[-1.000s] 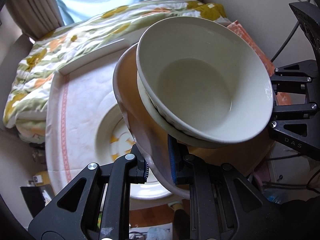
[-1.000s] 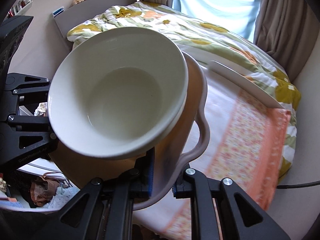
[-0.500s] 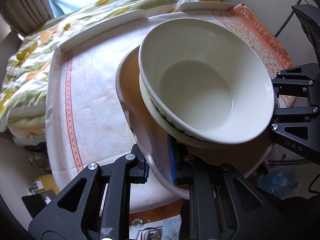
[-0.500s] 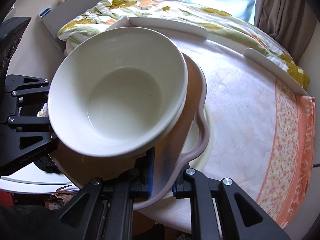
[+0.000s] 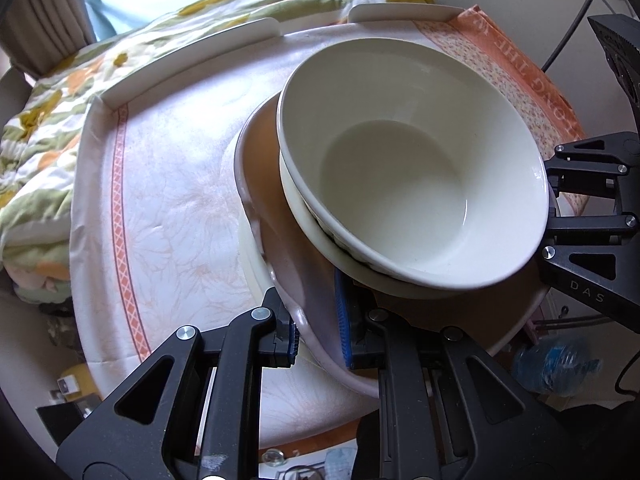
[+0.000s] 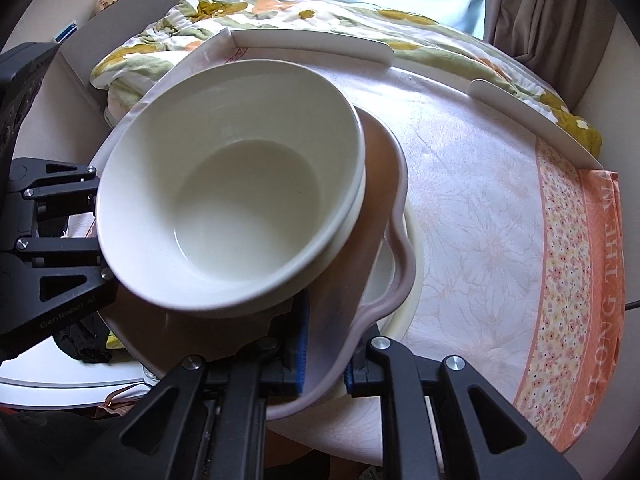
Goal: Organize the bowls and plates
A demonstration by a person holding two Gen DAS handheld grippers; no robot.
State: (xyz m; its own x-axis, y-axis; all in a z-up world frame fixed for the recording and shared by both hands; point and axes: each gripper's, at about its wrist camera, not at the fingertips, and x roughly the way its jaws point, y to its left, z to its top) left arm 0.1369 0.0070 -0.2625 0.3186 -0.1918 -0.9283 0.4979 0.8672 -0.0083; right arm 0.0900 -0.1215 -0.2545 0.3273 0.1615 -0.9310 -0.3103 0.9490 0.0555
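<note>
A pinkish wavy-rimmed plate carries two nested cream bowls. My left gripper is shut on the plate's near rim. My right gripper is shut on the opposite rim. Both hold the stack low over a cream plate that lies on the table and is mostly hidden beneath it. I cannot tell if the stack touches it.
The round table has a white and orange floral cloth and raised white edge guards. A bed with a flowered quilt lies beyond. Clutter sits on the floor below the table.
Both grippers have carried the plate and bowls forward and down over the table, onto the spot above the cream plate. The grips have not changed.
</note>
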